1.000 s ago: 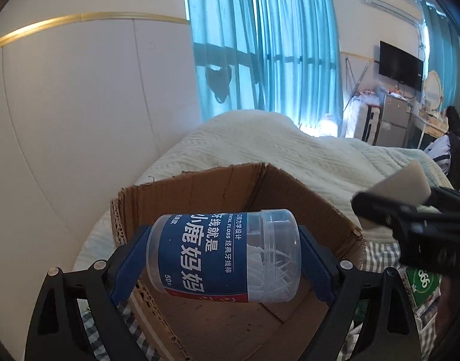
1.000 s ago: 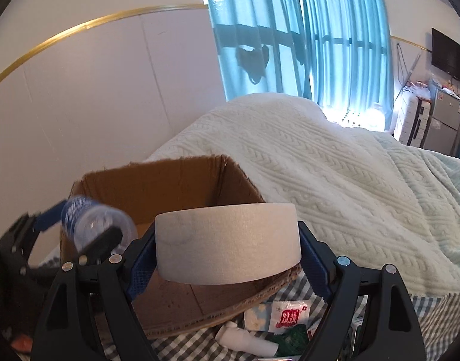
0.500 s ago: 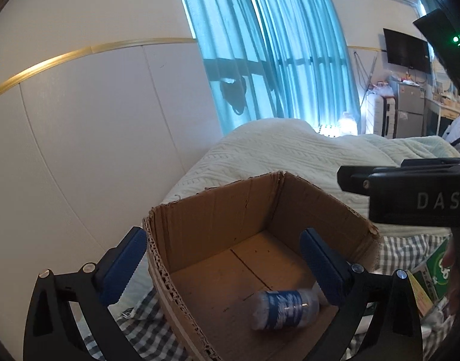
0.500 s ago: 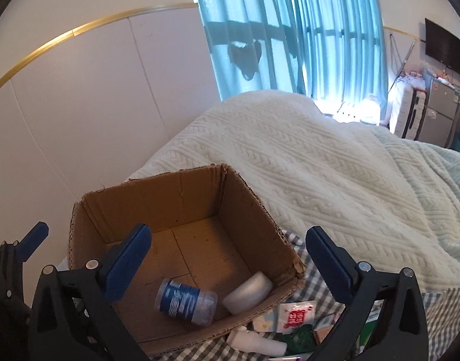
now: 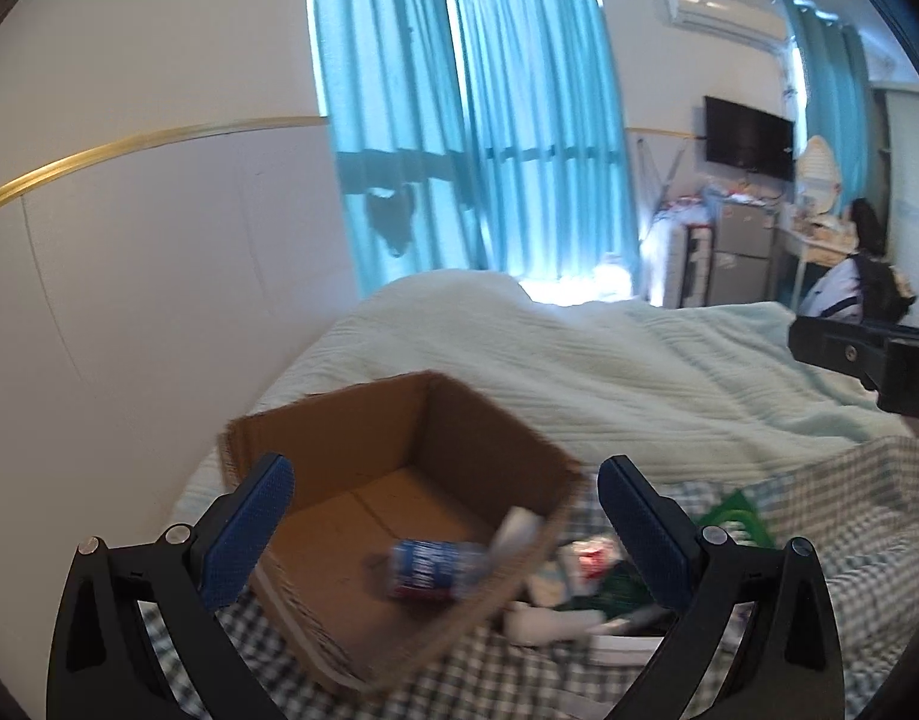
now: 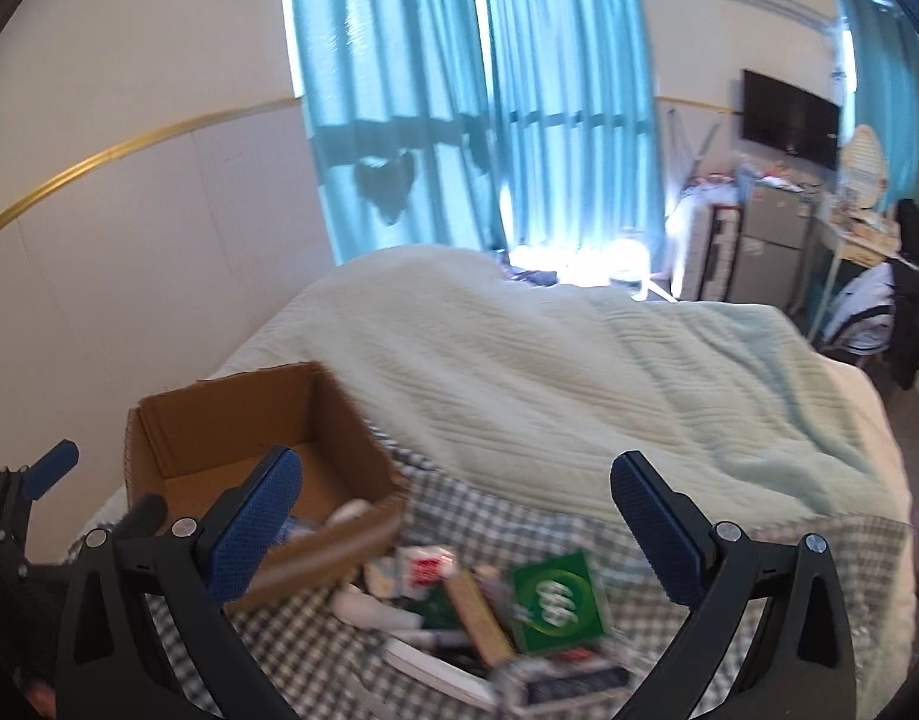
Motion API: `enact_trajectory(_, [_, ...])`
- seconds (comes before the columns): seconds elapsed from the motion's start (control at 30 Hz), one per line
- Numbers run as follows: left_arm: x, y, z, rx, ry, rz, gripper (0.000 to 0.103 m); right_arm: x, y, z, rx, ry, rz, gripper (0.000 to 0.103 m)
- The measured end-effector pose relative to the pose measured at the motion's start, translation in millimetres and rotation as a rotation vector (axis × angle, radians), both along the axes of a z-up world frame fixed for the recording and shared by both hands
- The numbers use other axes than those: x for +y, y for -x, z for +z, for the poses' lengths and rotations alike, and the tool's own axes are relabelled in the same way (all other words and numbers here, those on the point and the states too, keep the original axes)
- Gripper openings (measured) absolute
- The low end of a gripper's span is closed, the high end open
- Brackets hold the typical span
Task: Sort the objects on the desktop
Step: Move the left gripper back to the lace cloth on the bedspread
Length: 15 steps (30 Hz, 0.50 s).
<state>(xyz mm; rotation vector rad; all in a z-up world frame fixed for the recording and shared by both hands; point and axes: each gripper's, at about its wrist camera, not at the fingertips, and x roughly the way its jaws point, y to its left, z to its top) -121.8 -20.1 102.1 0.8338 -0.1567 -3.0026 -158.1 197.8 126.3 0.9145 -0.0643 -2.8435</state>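
An open cardboard box (image 5: 339, 438) stands on the checked cloth; it also shows in the right wrist view (image 6: 177, 432). Inside it lie a blue-labelled floss jar (image 5: 432, 570) and a white tape roll (image 5: 513, 531). My left gripper (image 5: 453, 534) is open and empty, raised above the box's near side. My right gripper (image 6: 459, 534) is open and empty above a pile of small items: a green packet (image 6: 555, 600), a white tube (image 6: 369, 609), a red-and-white sachet (image 6: 426, 567) and a tan bar (image 6: 477, 618).
The checked cloth (image 6: 729, 534) covers the near end of a bed with a pale knitted blanket (image 6: 549, 372). A white wall (image 5: 129, 270) is left of the box. Blue curtains (image 6: 471, 102) and room furniture stand far behind. The views are blurred by motion.
Both grippers opened and dropped the floss jar and tape roll into the box, then pulled back and up. The right gripper swung right, over the pile of items.
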Motion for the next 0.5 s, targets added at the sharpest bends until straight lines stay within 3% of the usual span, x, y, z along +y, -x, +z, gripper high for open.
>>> enact_trajectory(0.23, [40,-27,-6,-0.040,-0.013,-0.076,0.103,52,-64,0,0.016,-0.041,-0.090,0.103])
enact_trajectory(0.4, [70,-51,-30,-0.095,0.008,-0.125,0.103,73,-106,-28,-0.013,-0.098,-0.124,0.103])
enact_trajectory(0.5, [82,-65,-50,-0.132,0.009,-0.145,0.103,84,-126,-52,-0.042,-0.070,-0.137,0.103])
